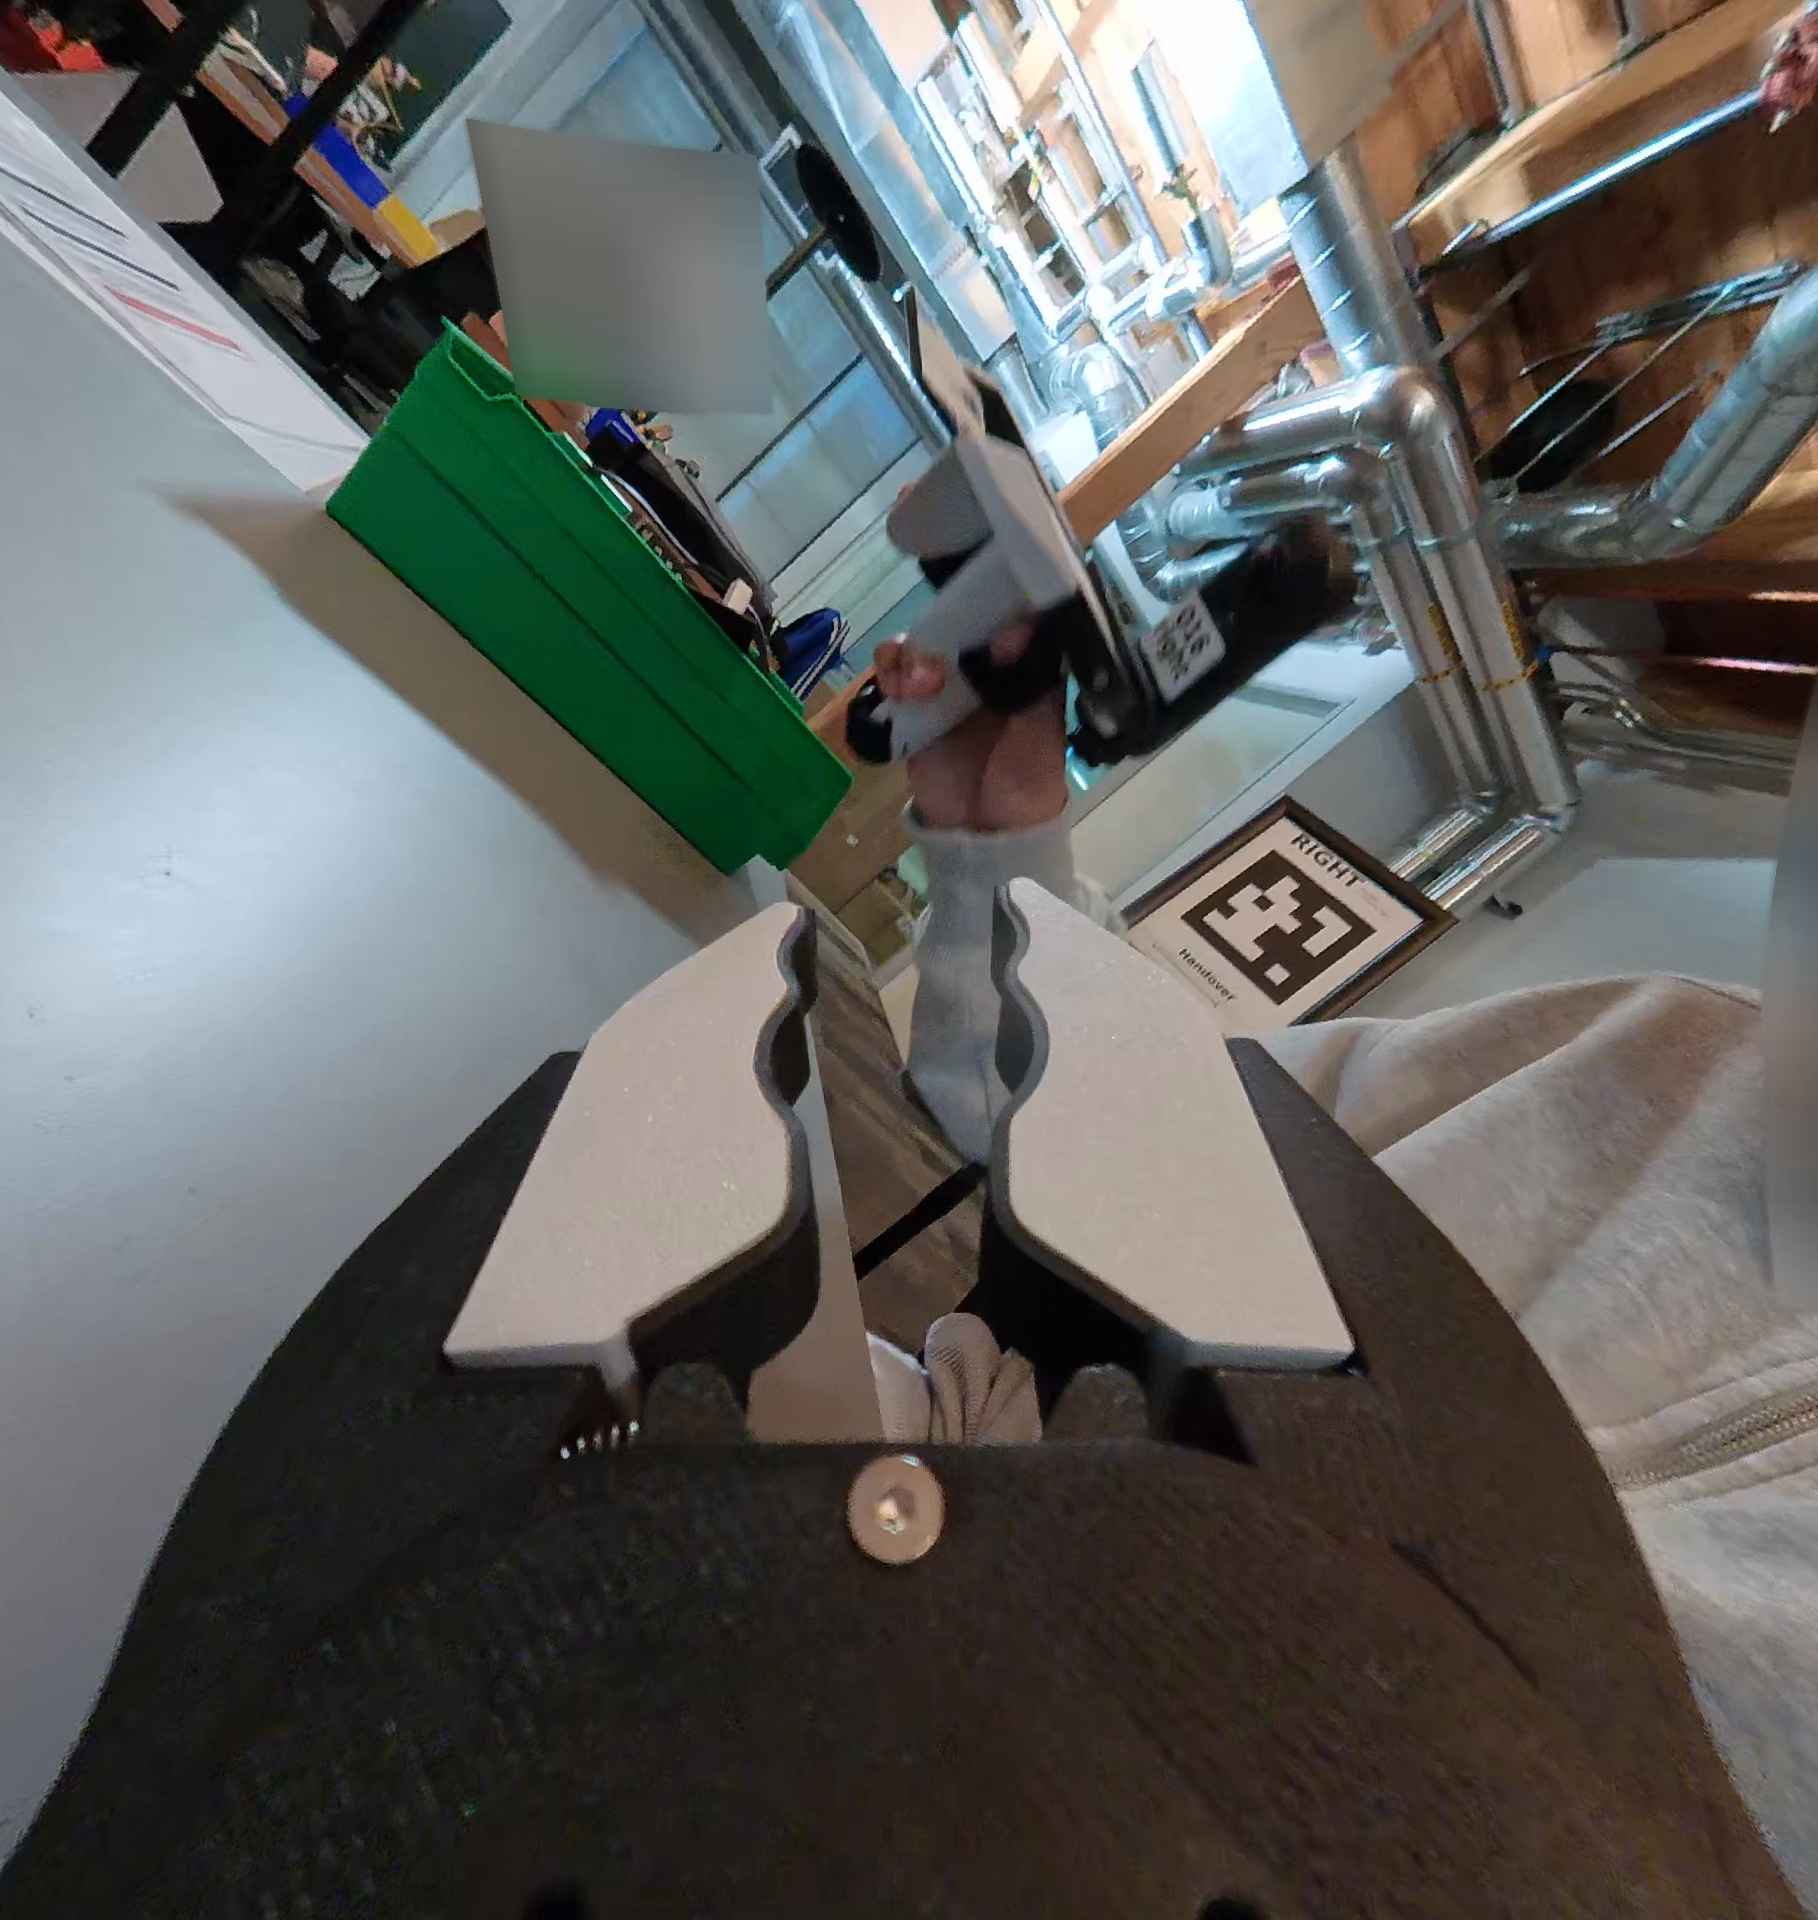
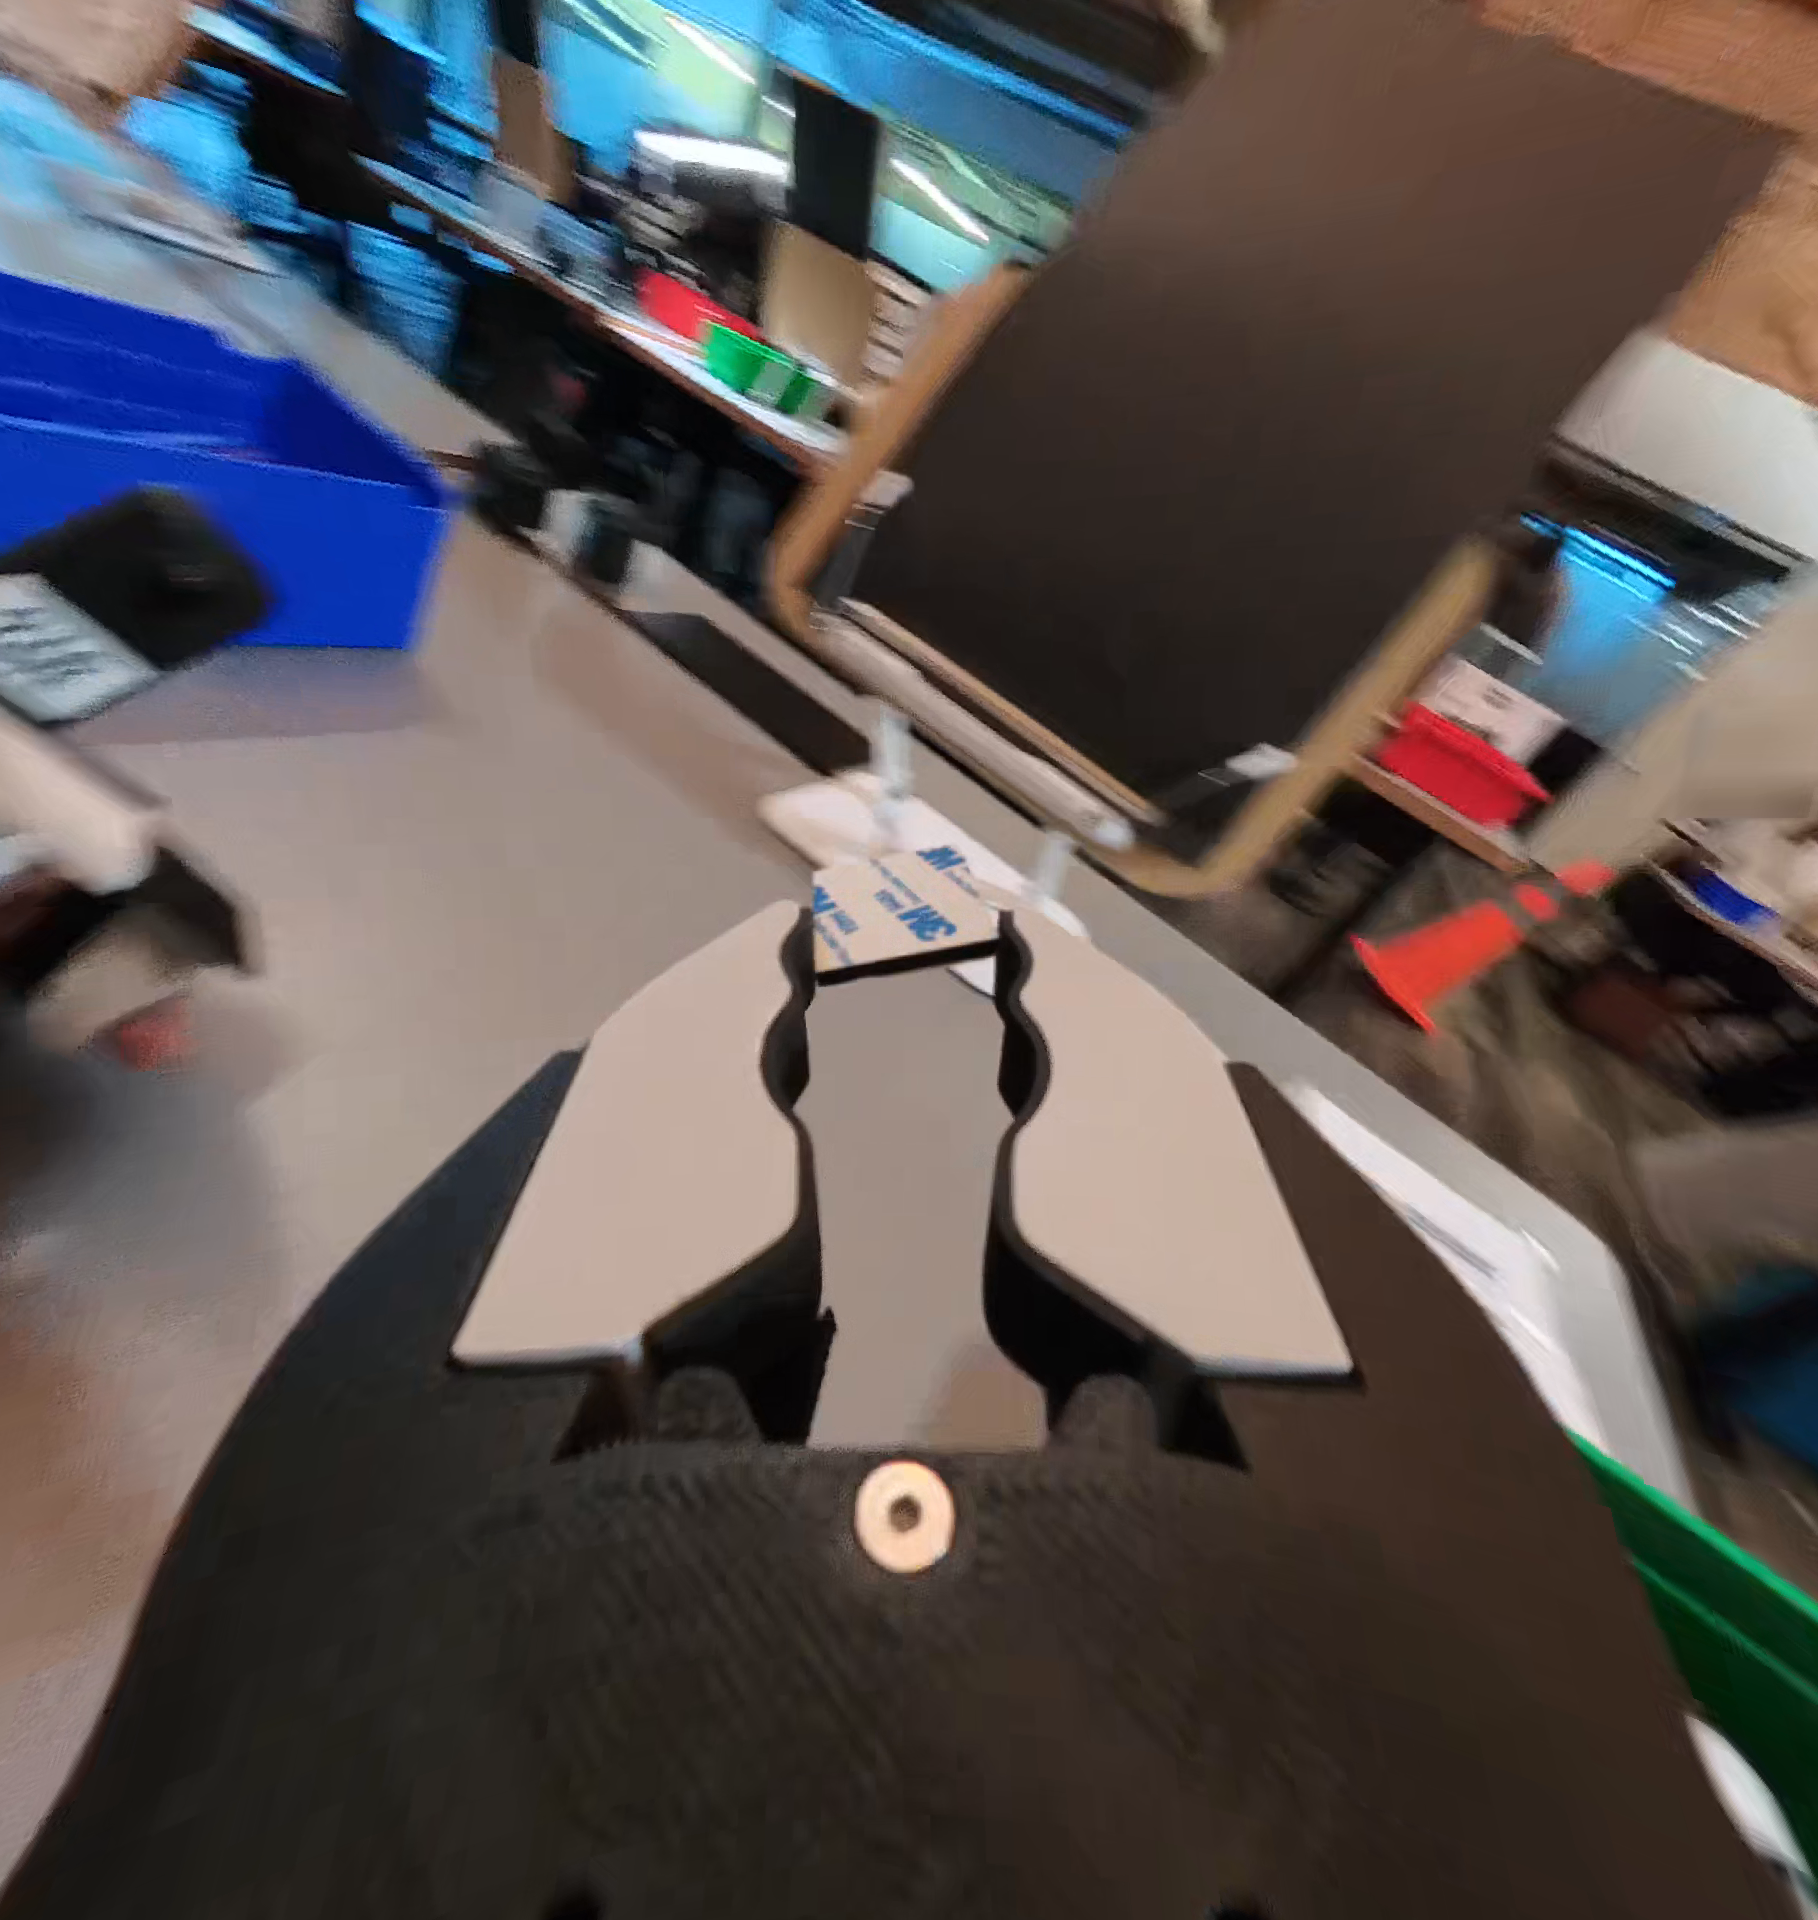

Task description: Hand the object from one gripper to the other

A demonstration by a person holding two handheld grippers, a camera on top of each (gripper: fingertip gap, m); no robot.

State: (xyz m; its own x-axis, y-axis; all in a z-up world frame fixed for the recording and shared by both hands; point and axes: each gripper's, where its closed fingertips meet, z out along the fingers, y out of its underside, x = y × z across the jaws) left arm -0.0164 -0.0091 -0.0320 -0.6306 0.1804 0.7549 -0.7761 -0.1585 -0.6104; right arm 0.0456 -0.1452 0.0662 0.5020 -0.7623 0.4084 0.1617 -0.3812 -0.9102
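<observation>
My right gripper [image 2: 905, 930] is shut on a small flat square pad [image 2: 900, 899] with a white, blue-printed liner and a dark edge. It is pinched at the fingertips and held above the grey table [image 2: 469, 831]. My left gripper [image 1: 905, 925] is open and empty; only a grey sleeve [image 1: 952, 997] shows through its gap. In the left wrist view the right gripper [image 1: 972, 582] is ahead and higher, held by a hand, and the pad cannot be made out there. The left gripper shows blurred at the left edge of the right wrist view [image 2: 84, 852].
A green bin [image 1: 572, 613] stands on the table ahead to the left, and a blue bin [image 2: 209, 499] at the far left. A framed black-and-white marker sign [image 1: 1289, 925] leans near the table edge. A dark panel in a wooden frame [image 2: 1248, 468] stands ahead. An orange cone [image 2: 1445, 945] lies on the floor.
</observation>
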